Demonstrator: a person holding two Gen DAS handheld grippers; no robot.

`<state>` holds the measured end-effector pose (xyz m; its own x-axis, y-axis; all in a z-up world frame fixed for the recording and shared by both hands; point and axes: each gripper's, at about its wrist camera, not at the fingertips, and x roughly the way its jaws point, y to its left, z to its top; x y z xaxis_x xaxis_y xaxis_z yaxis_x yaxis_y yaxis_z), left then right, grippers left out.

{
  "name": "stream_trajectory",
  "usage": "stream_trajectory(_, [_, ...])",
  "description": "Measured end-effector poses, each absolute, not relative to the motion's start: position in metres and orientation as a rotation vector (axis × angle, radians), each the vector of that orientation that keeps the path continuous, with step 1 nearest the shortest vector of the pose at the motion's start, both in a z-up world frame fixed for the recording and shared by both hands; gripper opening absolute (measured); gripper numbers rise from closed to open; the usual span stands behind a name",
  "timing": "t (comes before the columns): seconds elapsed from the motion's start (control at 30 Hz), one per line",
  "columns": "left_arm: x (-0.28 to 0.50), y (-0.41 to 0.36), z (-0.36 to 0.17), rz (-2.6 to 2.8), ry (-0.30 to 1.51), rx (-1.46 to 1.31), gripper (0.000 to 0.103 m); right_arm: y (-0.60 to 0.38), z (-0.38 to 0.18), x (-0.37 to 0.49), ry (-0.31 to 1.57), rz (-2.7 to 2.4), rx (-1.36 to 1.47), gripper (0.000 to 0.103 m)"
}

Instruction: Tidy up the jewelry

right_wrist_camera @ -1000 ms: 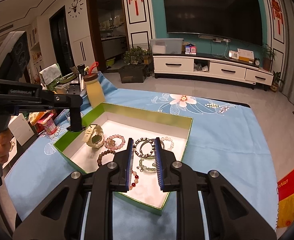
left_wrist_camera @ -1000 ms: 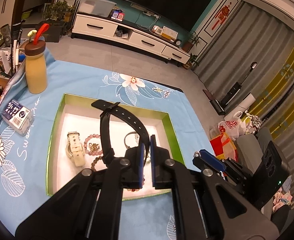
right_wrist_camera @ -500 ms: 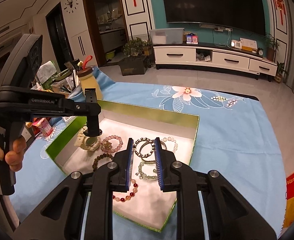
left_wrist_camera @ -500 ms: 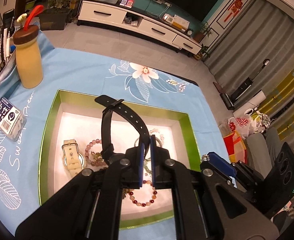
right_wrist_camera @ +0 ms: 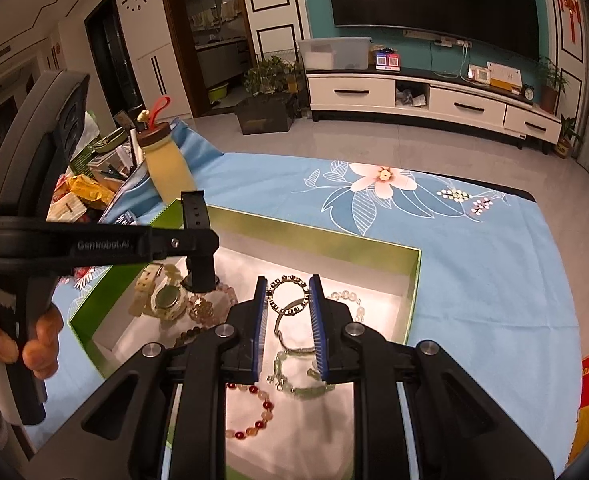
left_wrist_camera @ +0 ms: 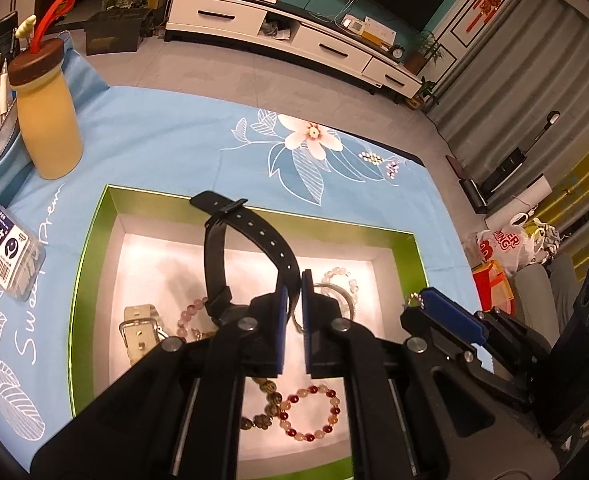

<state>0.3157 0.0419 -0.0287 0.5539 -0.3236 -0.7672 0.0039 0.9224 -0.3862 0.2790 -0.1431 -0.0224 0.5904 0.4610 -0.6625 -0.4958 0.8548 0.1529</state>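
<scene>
Black watch [left_wrist_camera: 230, 256] pinched by left gripper [left_wrist_camera: 293, 320] over green box [left_wrist_camera: 94, 240]; right gripper [right_wrist_camera: 286, 328] spread, holding nothing.

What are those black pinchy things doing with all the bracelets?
A person is sorting jewelry into a green box on a blue flowered cloth. The left gripper is pinching the strap of a black watch and holding it over the box. A cream watch and several bead bracelets lie inside. The right gripper is open above a dark studded bracelet, not gripping anything. A yellow bottle stands on the cloth beyond the box.
</scene>
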Motion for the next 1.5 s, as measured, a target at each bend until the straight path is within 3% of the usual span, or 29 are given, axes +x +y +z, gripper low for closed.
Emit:
stream_trajectory(0.27, [0.324, 0.039, -0.037, -0.180, 0.982, -0.346, 0.010, -0.138, -0.031, 0.301, 0.819, 0.544, -0.022, 0.021])
stream_trajectory(0.33, [0.325, 0.039, -0.038, -0.174, 0.984, -0.347, 0.019, -0.135, -0.034, 0.304, 0.834, 0.536, -0.028, 0.021])
stream_trajectory(0.4, [0.326, 0.040, -0.037, -0.171, 0.979, -0.352, 0.035, -0.134, -0.036, 0.306, 0.845, 0.514, -0.033, 0.022])
stream_trajectory(0.43, [0.326, 0.039, -0.035, -0.170, 0.976, -0.350, 0.036, -0.134, -0.037, 0.307, 0.846, 0.508, -0.037, 0.022])
stream_trajectory(0.5, [0.323, 0.038, -0.029, -0.171, 0.965, -0.344, 0.053, -0.135, -0.035, 0.306, 0.847, 0.500, -0.039, 0.024])
stream_trajectory(0.53, [0.321, 0.038, -0.025, -0.171, 0.958, -0.339, 0.058, -0.137, -0.032, 0.303, 0.844, 0.494, -0.040, 0.034])
stream_trajectory(0.6, [0.311, 0.037, -0.011, -0.162, 0.929, -0.311, 0.078, -0.142, -0.024, 0.297, 0.831, 0.476, -0.046, 0.050])
stream_trajectory(0.7, [0.295, 0.038, 0.012, -0.123, 0.886, -0.253, 0.094, -0.150, -0.008, 0.285, 0.808, 0.459, -0.060, 0.063])
stream_trajectory(0.77, [0.282, 0.040, 0.028, -0.087, 0.879, -0.217, 0.101, -0.156, 0.007, 0.276, 0.799, 0.435, -0.066, 0.084])
stream_trajectory(0.87, [0.268, 0.044, 0.046, -0.044, 0.884, -0.184, 0.101, -0.169, 0.034, 0.260, 0.779, 0.399, -0.039, 0.102])
stream_trajectory(1.17, [0.217, 0.047, 0.100, 0.029, 0.871, -0.087, 0.101, -0.164, 0.085, 0.225, 0.855, 0.333, -0.085, 0.102])
stream_trajectory(1.5, [0.189, 0.049, 0.121, 0.064, 0.848, -0.063, 0.101, -0.155, 0.099, 0.207, 0.866, 0.357, -0.069, 0.102])
